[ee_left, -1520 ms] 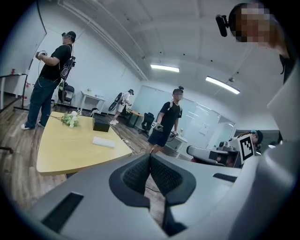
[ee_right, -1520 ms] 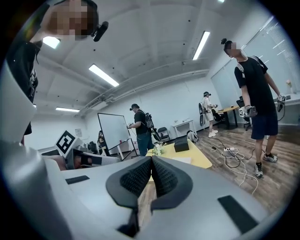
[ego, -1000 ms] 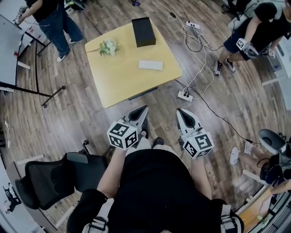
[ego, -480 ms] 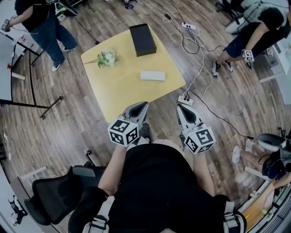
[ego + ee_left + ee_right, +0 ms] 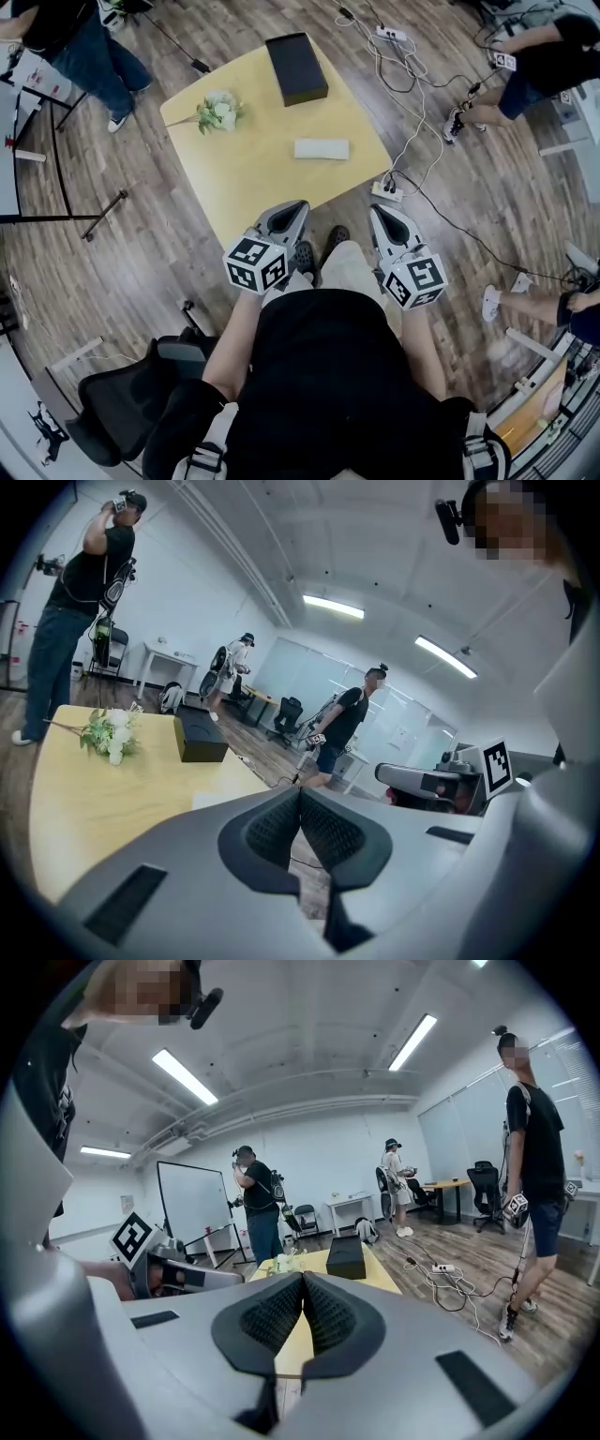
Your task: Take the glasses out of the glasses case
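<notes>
Left hand-held gripper point(image 5: 298, 207) and right hand-held gripper point(image 5: 378, 212), jaws together and empty, mid-frame just below yellow wooden table point(image 5: 248, 173); white oblong case point(image 5: 322, 148) lies on it.

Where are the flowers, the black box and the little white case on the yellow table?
flowers point(image 5: 218, 112): head view, on the white blooms.
black box point(image 5: 296, 68): head view, on the middle of its top.
white case point(image 5: 322, 149): head view, on the middle of its top face.
</notes>
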`<state>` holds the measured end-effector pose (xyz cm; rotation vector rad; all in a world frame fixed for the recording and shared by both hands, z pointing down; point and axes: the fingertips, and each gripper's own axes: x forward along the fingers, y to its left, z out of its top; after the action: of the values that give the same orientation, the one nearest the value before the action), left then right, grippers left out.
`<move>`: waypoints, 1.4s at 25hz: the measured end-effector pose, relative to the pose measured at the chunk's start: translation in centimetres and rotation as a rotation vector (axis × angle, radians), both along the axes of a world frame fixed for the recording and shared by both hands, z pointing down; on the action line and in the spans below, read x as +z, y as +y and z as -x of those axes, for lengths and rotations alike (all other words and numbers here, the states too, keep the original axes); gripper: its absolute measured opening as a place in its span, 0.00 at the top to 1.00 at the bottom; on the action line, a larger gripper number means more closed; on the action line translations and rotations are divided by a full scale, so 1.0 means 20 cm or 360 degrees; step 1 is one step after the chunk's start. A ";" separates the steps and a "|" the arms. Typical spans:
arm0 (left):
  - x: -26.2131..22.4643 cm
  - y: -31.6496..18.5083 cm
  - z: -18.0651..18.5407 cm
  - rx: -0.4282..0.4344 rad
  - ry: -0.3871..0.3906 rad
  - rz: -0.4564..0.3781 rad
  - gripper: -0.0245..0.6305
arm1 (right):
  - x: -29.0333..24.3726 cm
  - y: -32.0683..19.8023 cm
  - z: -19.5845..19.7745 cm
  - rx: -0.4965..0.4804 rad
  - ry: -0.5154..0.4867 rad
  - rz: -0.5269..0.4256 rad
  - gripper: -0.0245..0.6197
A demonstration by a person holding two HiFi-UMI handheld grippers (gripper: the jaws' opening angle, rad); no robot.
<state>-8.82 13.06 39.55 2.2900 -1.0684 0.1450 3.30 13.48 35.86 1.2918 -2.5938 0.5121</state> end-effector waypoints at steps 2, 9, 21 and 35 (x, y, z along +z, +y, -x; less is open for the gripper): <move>0.03 -0.03 0.00 -0.0009 0.0003 0.0034 0.93 | 0.04 -0.05 0.01 -0.0025 0.0008 0.0036 0.93; 0.08 -0.21 0.02 -0.0114 -0.0006 0.0120 0.93 | 0.09 -0.31 0.06 -0.0156 -0.0001 0.0094 0.93; 0.06 -0.55 0.00 -0.0343 -0.0089 0.0111 0.93 | 0.15 -0.76 0.03 -0.0417 0.0026 0.0076 0.93; 0.30 -0.67 -0.01 -0.0503 -0.0156 0.0245 0.93 | 0.38 -0.92 0.03 -0.0616 0.0164 0.0153 0.90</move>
<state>-8.60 -0.30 45.54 1.9676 -1.4034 0.2056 2.70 -4.99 43.52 0.7370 -2.6027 0.4758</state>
